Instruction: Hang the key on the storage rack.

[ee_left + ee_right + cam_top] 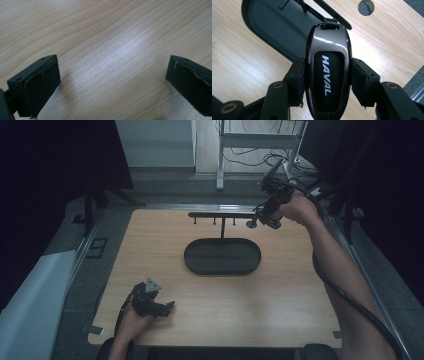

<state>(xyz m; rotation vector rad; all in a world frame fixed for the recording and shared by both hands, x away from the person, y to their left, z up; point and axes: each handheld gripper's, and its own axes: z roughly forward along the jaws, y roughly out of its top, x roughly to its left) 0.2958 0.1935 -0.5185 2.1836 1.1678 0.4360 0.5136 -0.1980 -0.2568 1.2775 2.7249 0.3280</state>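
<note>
Glossy dk-grey key fob (pixel 328 75) w/ white HAVAL lettering; black tray (pixel 222 256); light wood-grain table (pixel 280 290).

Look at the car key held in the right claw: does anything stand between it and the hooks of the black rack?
Nothing visible does. The right claw grips the car key just beside the rack bar's right end, above the oval tray.

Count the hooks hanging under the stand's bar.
3 hooks show: left, middle and right, in a row under the bar. The right gripper may hide more.
</note>
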